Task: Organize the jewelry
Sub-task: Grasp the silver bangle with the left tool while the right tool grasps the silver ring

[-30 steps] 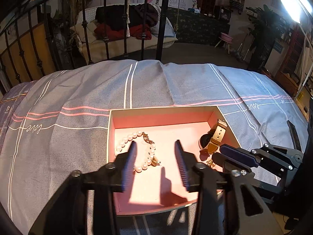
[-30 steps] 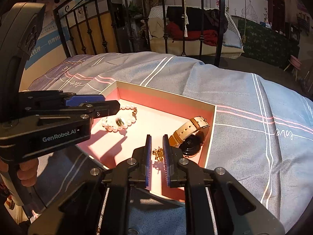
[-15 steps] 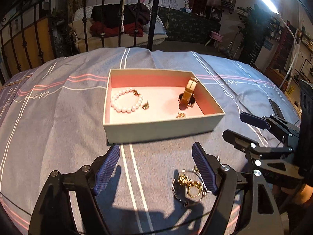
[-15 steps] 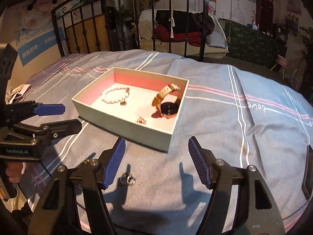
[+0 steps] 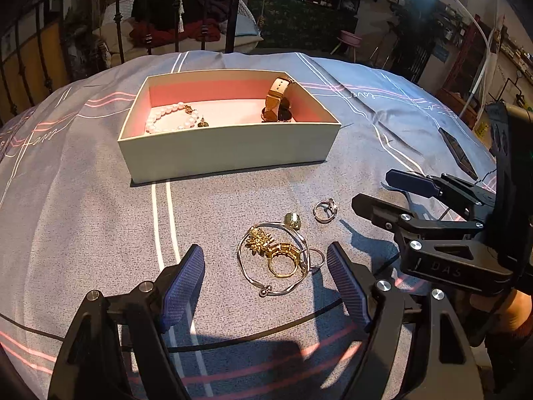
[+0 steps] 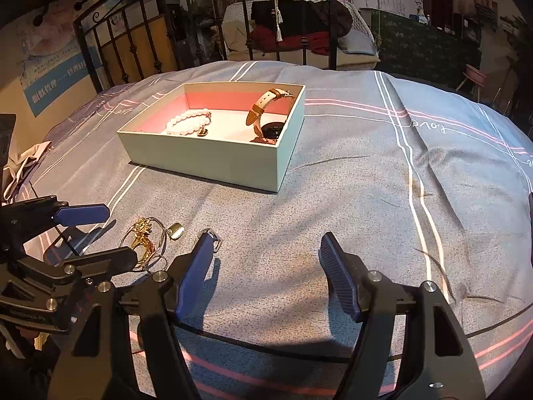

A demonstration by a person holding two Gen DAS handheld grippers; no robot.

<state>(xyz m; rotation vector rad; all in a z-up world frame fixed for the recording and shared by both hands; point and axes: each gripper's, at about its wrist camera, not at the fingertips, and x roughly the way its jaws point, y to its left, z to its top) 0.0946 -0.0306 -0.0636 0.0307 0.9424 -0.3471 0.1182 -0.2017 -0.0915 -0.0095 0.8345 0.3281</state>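
Here the left gripper hangs wide apart over a gold ring and silver bangle on the bedspread; nothing is gripped. The right gripper gapes wide too, empty; the box holds a pearl bracelet and watch.

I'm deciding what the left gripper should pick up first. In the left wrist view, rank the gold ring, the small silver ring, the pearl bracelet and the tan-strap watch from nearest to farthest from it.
1. Gold ring, between the open jaws, inside a silver bangle.
2. Small silver ring, on the bedspread, ahead to the right.
3. Pearl bracelet and tan-strap watch, both in the box, left and right; too close to call.
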